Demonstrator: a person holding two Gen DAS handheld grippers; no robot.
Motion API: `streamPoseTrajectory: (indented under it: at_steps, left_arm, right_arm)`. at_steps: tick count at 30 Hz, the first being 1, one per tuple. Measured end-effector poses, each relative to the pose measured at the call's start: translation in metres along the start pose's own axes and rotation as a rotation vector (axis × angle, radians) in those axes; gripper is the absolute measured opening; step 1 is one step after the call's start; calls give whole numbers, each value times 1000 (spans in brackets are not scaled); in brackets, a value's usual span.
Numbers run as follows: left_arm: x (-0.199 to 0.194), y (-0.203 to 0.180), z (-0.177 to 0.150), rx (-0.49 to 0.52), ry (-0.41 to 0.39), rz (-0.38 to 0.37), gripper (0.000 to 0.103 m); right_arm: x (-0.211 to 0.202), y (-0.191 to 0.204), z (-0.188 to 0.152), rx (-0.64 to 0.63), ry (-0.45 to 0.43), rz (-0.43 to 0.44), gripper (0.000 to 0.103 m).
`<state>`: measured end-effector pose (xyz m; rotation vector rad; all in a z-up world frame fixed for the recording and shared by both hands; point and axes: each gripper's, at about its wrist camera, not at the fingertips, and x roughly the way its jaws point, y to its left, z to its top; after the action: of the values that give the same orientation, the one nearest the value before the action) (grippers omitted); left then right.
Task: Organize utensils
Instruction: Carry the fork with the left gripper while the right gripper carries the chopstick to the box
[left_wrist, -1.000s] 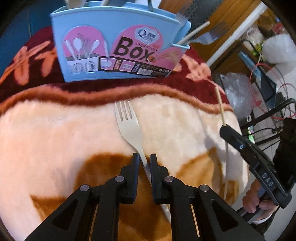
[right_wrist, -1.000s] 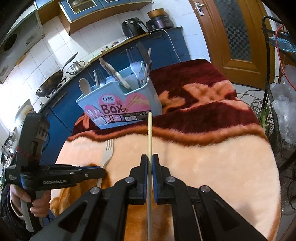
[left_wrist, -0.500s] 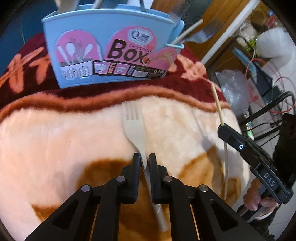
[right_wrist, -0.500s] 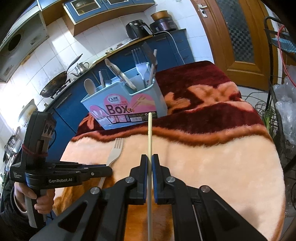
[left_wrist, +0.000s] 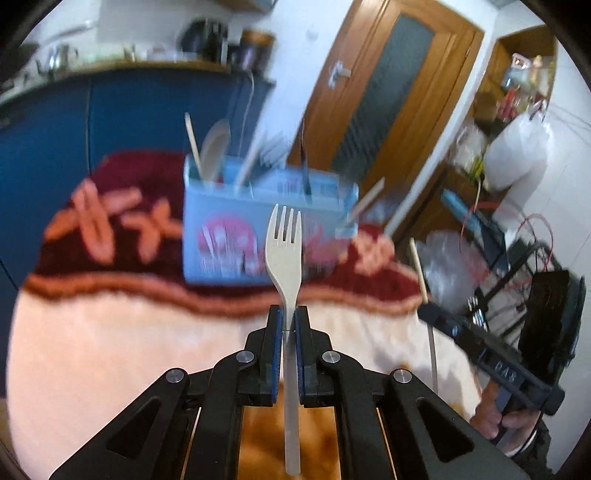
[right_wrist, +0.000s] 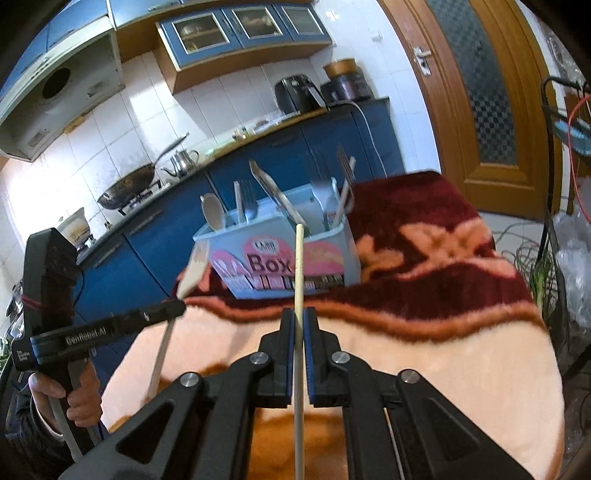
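My left gripper (left_wrist: 289, 314) is shut on a beige plastic fork (left_wrist: 284, 251) and holds it in the air, tines up, in front of the light-blue utensil box (left_wrist: 225, 236). It also shows in the right wrist view (right_wrist: 177, 308) at the left, with the fork (right_wrist: 192, 273) blurred. My right gripper (right_wrist: 299, 317) is shut on a wooden chopstick (right_wrist: 299, 266) that points at the box (right_wrist: 280, 258). The box holds several forks, a spoon and chopsticks. The right gripper (left_wrist: 430, 314) with its chopstick (left_wrist: 419, 269) shows at the right of the left wrist view.
The box stands on a table under a plush peach and dark-red blanket (right_wrist: 443, 332). Blue kitchen cabinets (right_wrist: 155, 251) with a wok and kettle lie behind. A wooden door (right_wrist: 491, 110) stands to the right, with wire racks, cables and plastic bags (left_wrist: 513, 155) beside the table.
My left gripper closed on the fork and lifted it off the blanket, tilting up to face the box. My right gripper rose a little with the chopstick.
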<state>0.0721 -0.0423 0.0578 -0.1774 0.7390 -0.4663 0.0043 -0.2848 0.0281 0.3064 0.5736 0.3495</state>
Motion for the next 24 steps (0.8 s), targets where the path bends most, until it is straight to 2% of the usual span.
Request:
streamPoseTrajectory:
  at_steps: [5, 8, 13, 18, 24]
  left_arm:
    - [-14, -2, 28, 28, -155, 50, 6]
    - [-16, -4, 45, 60, -264, 104, 6]
    - [-13, 3, 71, 38, -436, 100, 6]
    - [0, 13, 92, 5, -535, 125, 6]
    - [22, 12, 95, 32, -604, 237, 6]
  right_arm:
    - [-1, 5, 9, -3, -47, 15, 7]
    - [2, 6, 14, 6, -63, 8, 7]
    - [13, 7, 27, -4, -64, 7, 7]
    - [20, 9, 39, -35, -71, 2, 7]
    - [31, 8, 58, -58, -84, 4, 7]
